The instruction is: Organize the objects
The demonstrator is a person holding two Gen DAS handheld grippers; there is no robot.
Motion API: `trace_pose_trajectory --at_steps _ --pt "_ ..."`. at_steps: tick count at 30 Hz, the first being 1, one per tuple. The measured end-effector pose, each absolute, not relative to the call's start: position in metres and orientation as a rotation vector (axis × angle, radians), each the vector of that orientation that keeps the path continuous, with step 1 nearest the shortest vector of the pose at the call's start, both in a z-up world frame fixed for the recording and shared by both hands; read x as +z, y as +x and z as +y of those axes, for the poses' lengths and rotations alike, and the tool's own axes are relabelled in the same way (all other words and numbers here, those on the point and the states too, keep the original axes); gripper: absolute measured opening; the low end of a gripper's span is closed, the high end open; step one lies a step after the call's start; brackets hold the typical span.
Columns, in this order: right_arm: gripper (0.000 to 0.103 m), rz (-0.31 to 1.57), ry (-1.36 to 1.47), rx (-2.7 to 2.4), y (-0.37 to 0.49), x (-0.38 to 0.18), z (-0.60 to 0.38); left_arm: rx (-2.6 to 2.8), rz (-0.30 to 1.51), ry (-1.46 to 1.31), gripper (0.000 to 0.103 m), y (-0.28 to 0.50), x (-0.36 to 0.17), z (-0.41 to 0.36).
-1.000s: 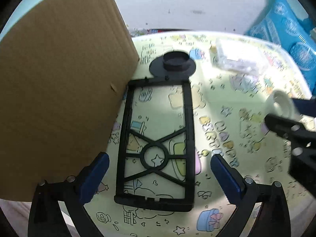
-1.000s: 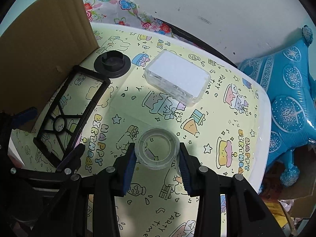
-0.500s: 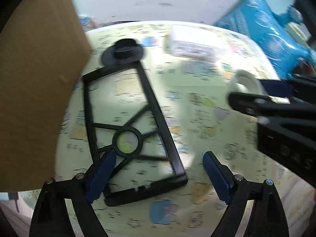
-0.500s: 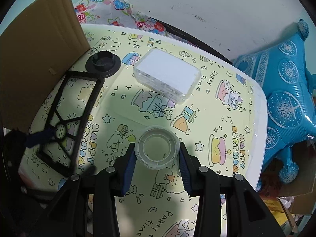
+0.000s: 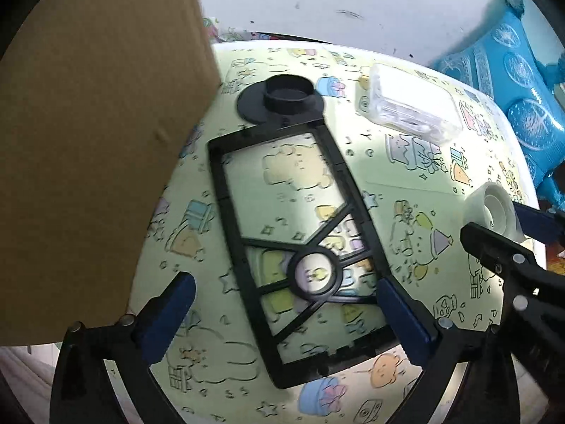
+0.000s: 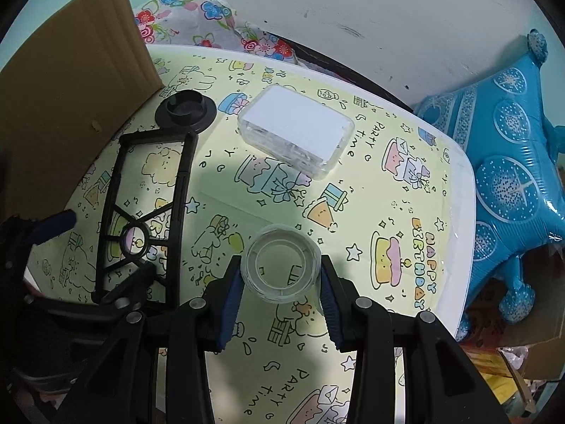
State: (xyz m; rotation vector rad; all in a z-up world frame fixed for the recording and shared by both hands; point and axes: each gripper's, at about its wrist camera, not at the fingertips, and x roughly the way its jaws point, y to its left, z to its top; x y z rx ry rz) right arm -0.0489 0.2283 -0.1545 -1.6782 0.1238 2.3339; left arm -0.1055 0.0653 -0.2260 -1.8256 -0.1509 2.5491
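The right gripper [image 6: 281, 293] clamps the tape roll [image 6: 282, 263] above the counter [image 6: 455, 190]. The left gripper [image 5: 282, 312], fingers wide, probably straddles the black frame [image 5: 300, 247], whose long axis runs toward 11 o'clock.

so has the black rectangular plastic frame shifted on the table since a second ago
No. In the right wrist view the black rectangular plastic frame keeps its top end against the round black plastic cap, beside the cardboard sheet; only the cameras moved.
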Motion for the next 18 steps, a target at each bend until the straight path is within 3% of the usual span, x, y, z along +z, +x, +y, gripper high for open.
trace_pose_trajectory --at_steps 9,18 --pt "0.044 0.148 -1.668 2.324 -0.047 -0.153 0.242 2.582 -0.112 -1.822 0.103 -0.136 -0.232 0.077" --pt "0.044 0.161 -1.672 2.335 -0.050 -0.156 0.247 2.573 -0.309 -1.887 0.103 -0.161 -0.253 0.069"
